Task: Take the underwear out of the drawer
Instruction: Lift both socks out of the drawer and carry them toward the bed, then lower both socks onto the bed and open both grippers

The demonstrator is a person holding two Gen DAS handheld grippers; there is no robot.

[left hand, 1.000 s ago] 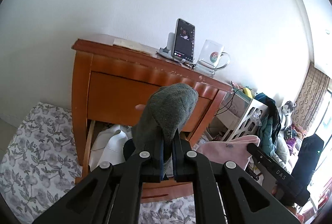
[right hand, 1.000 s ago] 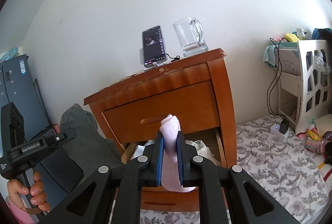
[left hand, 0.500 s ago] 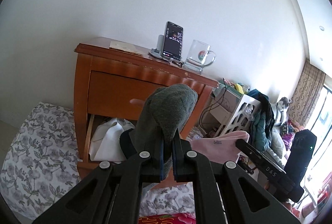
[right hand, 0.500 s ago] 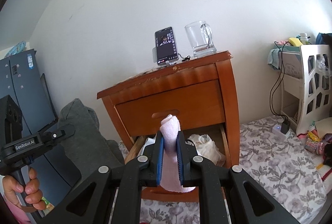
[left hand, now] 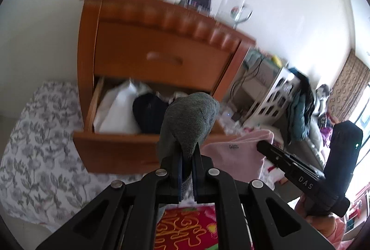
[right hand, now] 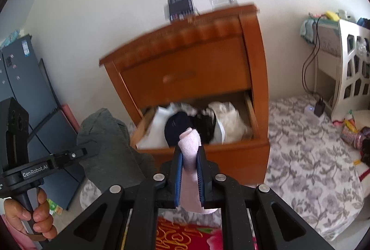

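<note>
Left tongs (left hand: 186, 171) clenched on grey underwear (left hand: 189, 120), right tongs (right hand: 190, 178) clenched on pink underwear (right hand: 190, 141), both pieces lifted clear. Beyond, toward 12 o'clock, open drawer (right hand: 208, 150) holding dark and white clothes. Two out; likely more left.

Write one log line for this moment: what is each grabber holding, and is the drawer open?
left gripper: shut on grey garment | right gripper: shut on pink garment | lower drawer: open, clothes inside
</note>
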